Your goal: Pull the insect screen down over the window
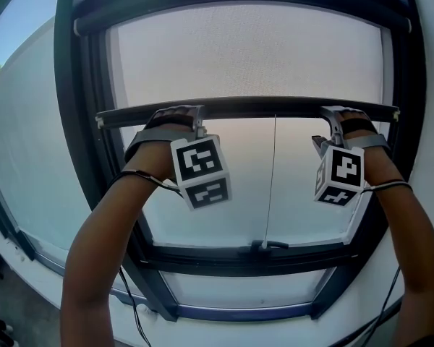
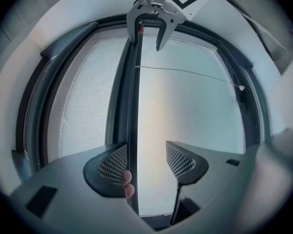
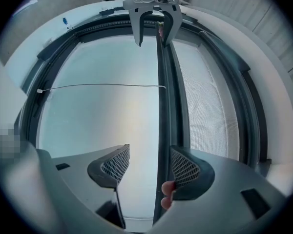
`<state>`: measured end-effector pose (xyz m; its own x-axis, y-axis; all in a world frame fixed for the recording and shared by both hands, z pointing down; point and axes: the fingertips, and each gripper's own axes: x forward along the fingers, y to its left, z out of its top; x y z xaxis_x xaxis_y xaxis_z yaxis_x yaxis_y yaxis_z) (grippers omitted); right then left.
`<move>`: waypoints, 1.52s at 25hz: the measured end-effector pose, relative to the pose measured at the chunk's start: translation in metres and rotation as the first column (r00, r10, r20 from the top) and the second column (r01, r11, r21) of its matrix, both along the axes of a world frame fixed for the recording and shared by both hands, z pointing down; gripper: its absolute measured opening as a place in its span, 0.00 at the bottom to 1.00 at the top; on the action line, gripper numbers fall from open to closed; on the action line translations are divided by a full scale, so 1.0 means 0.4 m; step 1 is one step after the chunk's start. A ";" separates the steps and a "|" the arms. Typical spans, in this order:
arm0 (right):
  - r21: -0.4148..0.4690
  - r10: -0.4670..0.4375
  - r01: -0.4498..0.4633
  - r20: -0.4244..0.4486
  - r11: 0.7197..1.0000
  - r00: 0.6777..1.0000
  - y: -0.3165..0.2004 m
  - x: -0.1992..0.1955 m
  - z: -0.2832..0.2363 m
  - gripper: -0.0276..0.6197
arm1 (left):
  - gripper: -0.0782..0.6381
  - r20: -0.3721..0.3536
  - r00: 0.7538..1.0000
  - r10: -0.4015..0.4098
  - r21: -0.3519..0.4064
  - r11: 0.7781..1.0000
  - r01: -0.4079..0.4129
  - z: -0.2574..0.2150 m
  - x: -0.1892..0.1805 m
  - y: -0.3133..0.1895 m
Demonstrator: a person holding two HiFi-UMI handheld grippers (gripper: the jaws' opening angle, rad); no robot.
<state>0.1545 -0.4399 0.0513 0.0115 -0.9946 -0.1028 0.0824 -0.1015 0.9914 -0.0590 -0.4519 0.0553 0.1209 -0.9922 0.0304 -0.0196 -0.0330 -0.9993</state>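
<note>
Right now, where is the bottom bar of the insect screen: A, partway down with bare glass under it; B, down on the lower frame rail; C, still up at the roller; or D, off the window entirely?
A: the bottom bar crosses the window partway down, with mesh above it and bare glass between it and the lower frame rail.

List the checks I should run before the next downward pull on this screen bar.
1. The dark metal pull bar sits between the left claw jaws: ok, jaws apart, bar beside one pad.
2. The same bar sits between the right claw jaws: ok, jaws apart.
3. The bar is level: ok, roughly.
4. The white mesh insect screen covers the whole window: not ok, lower half uncovered.
5. The thin pull cord is clear of both claws: ok.
</note>
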 end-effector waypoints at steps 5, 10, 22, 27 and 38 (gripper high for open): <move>-0.060 -0.030 0.029 -0.012 0.998 0.999 0.011 -0.002 0.082 0.42 | 0.45 0.026 1.000 0.003 -0.068 0.998 -0.001 0.083 -0.004 0.013; -0.077 -0.035 0.035 0.001 0.996 0.999 0.018 0.005 0.114 0.42 | 0.45 0.009 1.000 0.021 -0.090 0.996 -0.020 0.114 0.006 0.021; -0.121 -0.050 0.054 0.030 0.991 0.998 0.033 -0.001 0.148 0.42 | 0.45 -0.018 0.999 0.051 -0.141 0.989 -0.053 0.143 0.005 0.034; -0.141 -0.056 0.061 0.039 0.988 0.998 0.016 -0.003 0.182 0.42 | 0.45 -0.029 0.998 0.049 -0.165 0.985 -0.053 0.181 0.005 0.021; -0.144 -0.066 0.075 0.068 0.987 0.996 0.013 -0.004 0.201 0.42 | 0.45 -0.084 0.993 0.083 -0.184 0.978 -0.097 0.200 0.011 0.023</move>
